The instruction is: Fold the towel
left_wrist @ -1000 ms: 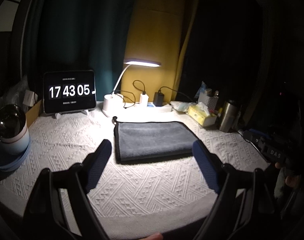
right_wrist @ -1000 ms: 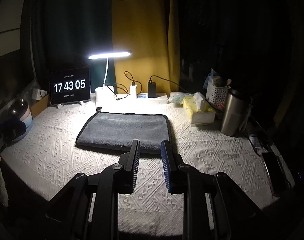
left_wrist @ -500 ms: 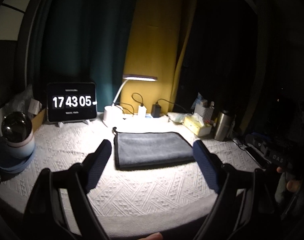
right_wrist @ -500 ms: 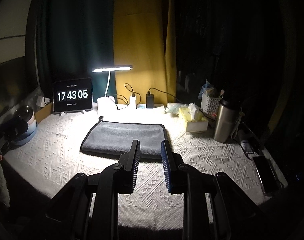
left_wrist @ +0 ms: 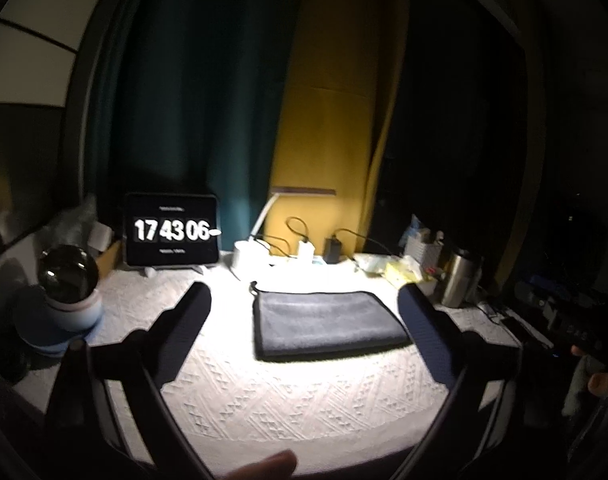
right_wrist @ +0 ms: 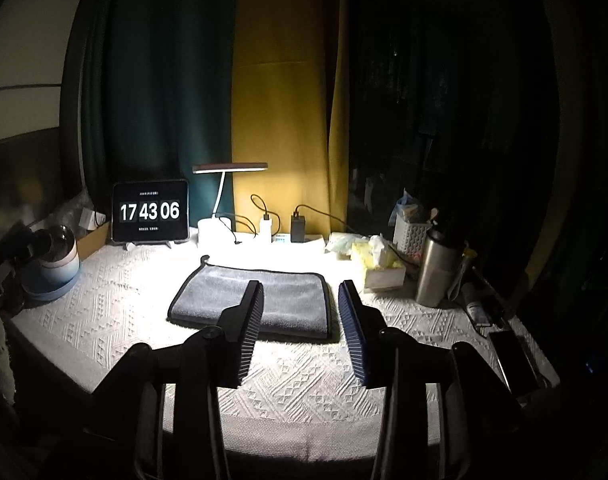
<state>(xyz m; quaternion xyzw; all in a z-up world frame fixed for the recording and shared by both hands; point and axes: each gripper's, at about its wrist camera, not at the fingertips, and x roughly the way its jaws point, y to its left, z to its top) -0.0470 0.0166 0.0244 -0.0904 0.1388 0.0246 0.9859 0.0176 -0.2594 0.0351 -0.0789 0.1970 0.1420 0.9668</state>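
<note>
A grey towel with black edging (left_wrist: 328, 322) lies folded flat on the white textured tablecloth (left_wrist: 287, 400), with a small hang loop at its far left corner. It also shows in the right wrist view (right_wrist: 291, 300). My left gripper (left_wrist: 304, 300) is wide open and empty, held back above the near part of the table. My right gripper (right_wrist: 300, 288) is open and empty, its fingers framing the towel's right half from well above and in front of it.
At the back stand a tablet clock (right_wrist: 150, 211), a lit desk lamp (right_wrist: 223, 200) and chargers (right_wrist: 297, 224). A tissue box (right_wrist: 378, 266), white basket (right_wrist: 412, 236), steel bottle (right_wrist: 438, 268) and phone (right_wrist: 512, 360) are on the right. A round white-and-blue device (left_wrist: 65, 300) is at left.
Both grippers have pulled back and up from the table. My right gripper has opened from nearly shut. The towel has not moved.
</note>
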